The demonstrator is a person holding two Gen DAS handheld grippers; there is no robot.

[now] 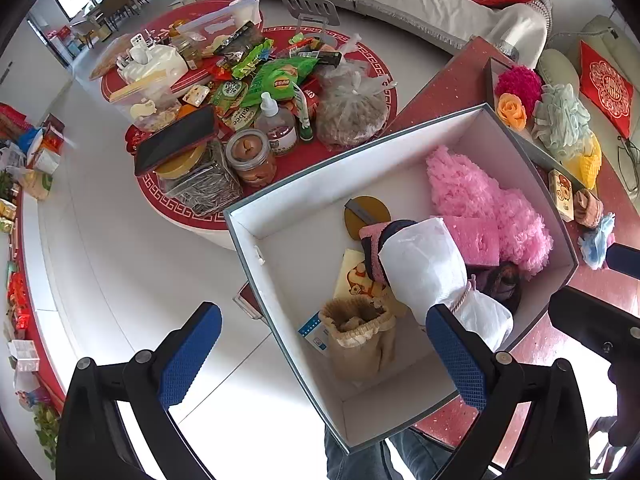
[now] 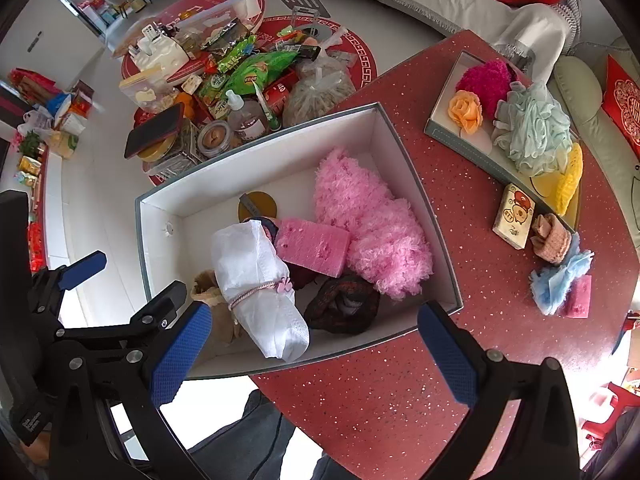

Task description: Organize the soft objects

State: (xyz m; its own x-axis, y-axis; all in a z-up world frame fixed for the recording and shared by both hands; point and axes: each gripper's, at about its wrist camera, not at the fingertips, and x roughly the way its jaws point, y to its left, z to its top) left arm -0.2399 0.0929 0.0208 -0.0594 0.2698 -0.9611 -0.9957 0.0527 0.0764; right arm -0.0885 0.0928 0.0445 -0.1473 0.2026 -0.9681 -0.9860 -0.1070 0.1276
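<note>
Both grippers, left (image 1: 324,354) and right (image 2: 314,350), hover with fingers released and empty above the white box (image 2: 424,216), where a tied white bundle (image 2: 256,276) lies among pink soft goods. Next, likely: fetching the blue puff (image 2: 558,280) from the worktop (image 2: 460,208) beside the box.

Open box (image 2: 404,148): far-left floor bare, free from above. Right half filled by pink fluffy bundle (image 2: 372,236) and pink sponge (image 2: 314,242); near end crowded by white wrapped roll (image 2: 256,276), burlap pouch (image 1: 360,332), dark knit item (image 2: 344,304). Red desk (image 2: 400,380): bare strip between box and tray (image 2: 460,140), and along near edge.
</note>
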